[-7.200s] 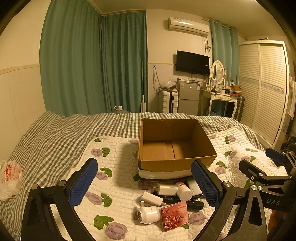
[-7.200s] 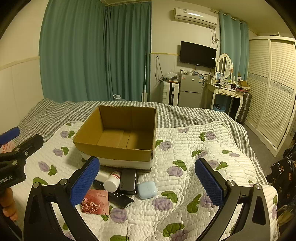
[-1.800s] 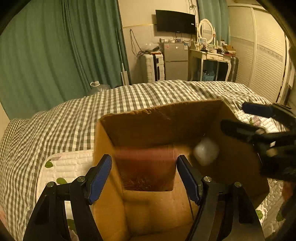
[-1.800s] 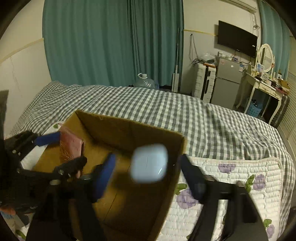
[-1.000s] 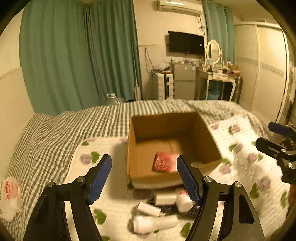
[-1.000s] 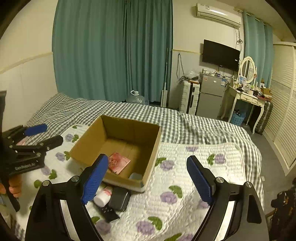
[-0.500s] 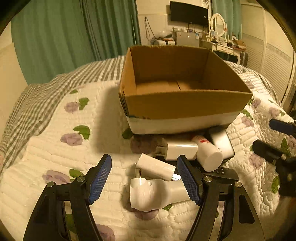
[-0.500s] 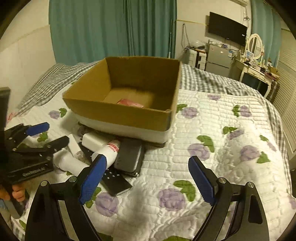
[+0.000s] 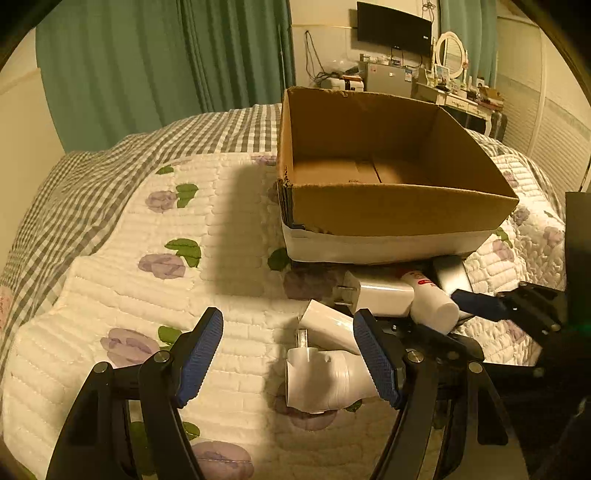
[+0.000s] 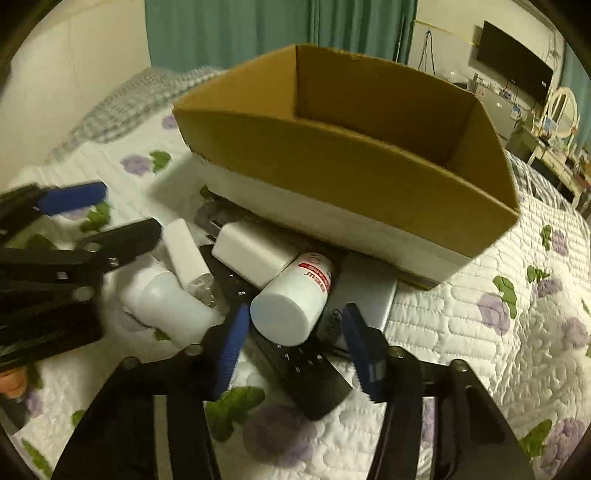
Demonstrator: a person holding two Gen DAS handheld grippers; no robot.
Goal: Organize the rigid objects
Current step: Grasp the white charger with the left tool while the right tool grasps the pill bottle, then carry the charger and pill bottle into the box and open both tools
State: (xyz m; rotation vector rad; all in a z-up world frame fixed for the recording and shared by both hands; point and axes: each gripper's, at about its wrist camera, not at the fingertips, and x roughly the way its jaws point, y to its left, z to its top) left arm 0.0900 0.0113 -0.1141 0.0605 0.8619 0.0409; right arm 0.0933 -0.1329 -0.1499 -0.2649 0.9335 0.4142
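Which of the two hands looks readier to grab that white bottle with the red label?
The right gripper, probably: its open fingers already sit on either side of the bottle. The left gripper is aimed instead at the white hair dryer.

Bedroom: quilted bed (image 9: 229,236), vanity (image 9: 452,98)

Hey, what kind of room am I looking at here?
Most likely a bedroom. The cardboard box sits on a bed with a flowered quilt, and behind it are a wall television and a dressing table with an oval mirror.
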